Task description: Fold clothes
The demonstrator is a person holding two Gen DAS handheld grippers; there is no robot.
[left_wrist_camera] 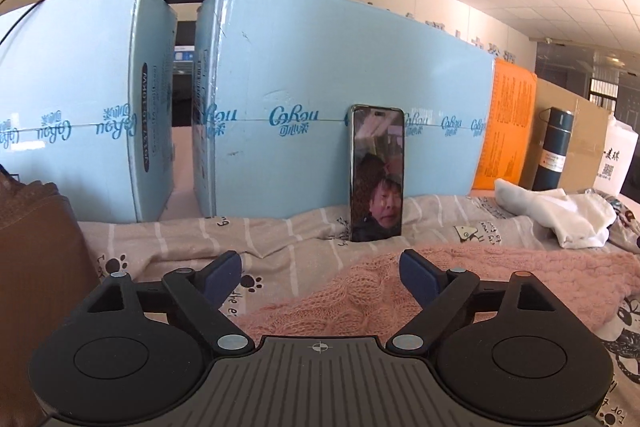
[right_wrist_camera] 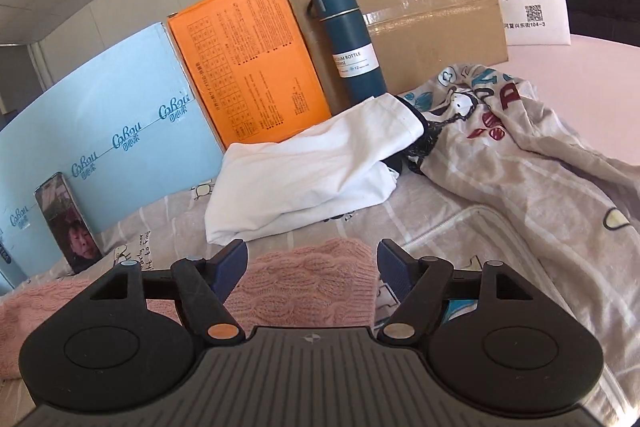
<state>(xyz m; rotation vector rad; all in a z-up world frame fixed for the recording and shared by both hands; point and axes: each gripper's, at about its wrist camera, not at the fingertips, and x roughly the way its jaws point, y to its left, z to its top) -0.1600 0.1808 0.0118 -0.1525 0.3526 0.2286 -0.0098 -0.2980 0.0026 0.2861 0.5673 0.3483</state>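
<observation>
- Your left gripper (left_wrist_camera: 320,273): jaws spread wide, nothing between them. It hangs over the near edge of the pink knitted sweater (left_wrist_camera: 480,283), at the sweater's left end.
- Your right gripper (right_wrist_camera: 311,267): jaws also wide apart, empty. Pink sweater (right_wrist_camera: 312,283) lies directly below and between the fingers, not pinched.
- Sweater lies spread on the patterned grey bedsheet (left_wrist_camera: 192,247), stretching across both views.
- White garment (right_wrist_camera: 312,171) lies crumpled just beyond the sweater, on the same sheet; a grey printed garment (right_wrist_camera: 520,163) bunches to its right.
- Phone (left_wrist_camera: 376,173) stands upright, leaning on the light blue carton (left_wrist_camera: 340,87), screen lit.
- Behind: orange box (right_wrist_camera: 248,67), brown cardboard box (right_wrist_camera: 432,11), dark teal bottle (right_wrist_camera: 352,47) upright before it, white bag (right_wrist_camera: 528,3) at far right.
</observation>
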